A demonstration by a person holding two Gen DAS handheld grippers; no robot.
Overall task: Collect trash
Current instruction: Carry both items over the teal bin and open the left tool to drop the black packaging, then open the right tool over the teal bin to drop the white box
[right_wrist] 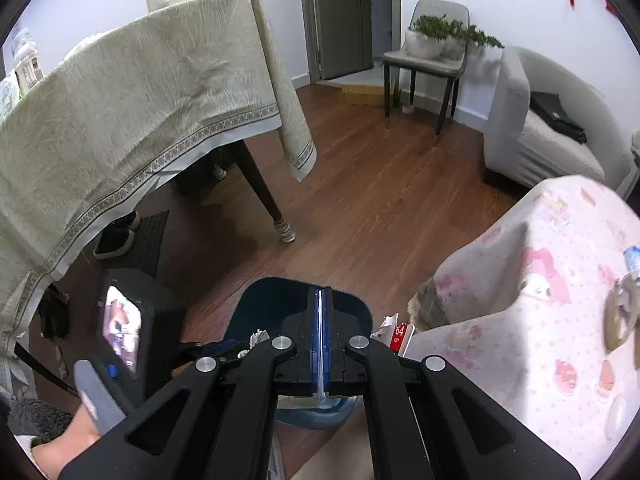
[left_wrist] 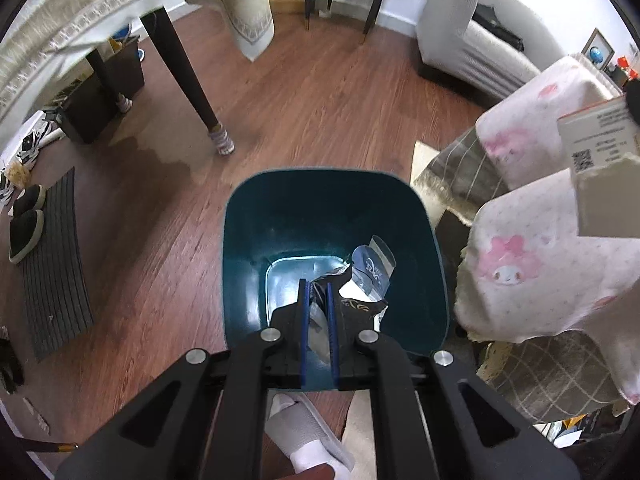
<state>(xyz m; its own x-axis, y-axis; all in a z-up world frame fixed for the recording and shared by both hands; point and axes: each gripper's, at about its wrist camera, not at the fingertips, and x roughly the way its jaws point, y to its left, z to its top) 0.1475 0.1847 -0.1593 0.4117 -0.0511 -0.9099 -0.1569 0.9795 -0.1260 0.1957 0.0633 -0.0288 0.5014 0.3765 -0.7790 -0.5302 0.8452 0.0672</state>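
Note:
A dark teal trash bin (left_wrist: 280, 216) stands on the wood floor, with crumpled wrappers (left_wrist: 370, 276) at its bottom. My left gripper (left_wrist: 318, 288) hovers over the bin's mouth with its jaws slightly apart; wrappers show in the gap and I cannot tell if it grips them. My right gripper (right_wrist: 320, 294) is above the bin's (right_wrist: 276, 300) near rim, shut on a thin flat white and red package (right_wrist: 394, 334) whose edge shows between the fingers. The same package (left_wrist: 600, 152) shows at the right edge of the left wrist view.
A table with a beige tablecloth (right_wrist: 120, 120) stands to the left, its dark leg (left_wrist: 188, 80) near the bin. A pink-patterned cover (right_wrist: 540, 320) lies to the right, with a grey sofa (right_wrist: 532, 128) and a chair (right_wrist: 432, 60) beyond. Slippers (left_wrist: 26, 220) rest on a mat.

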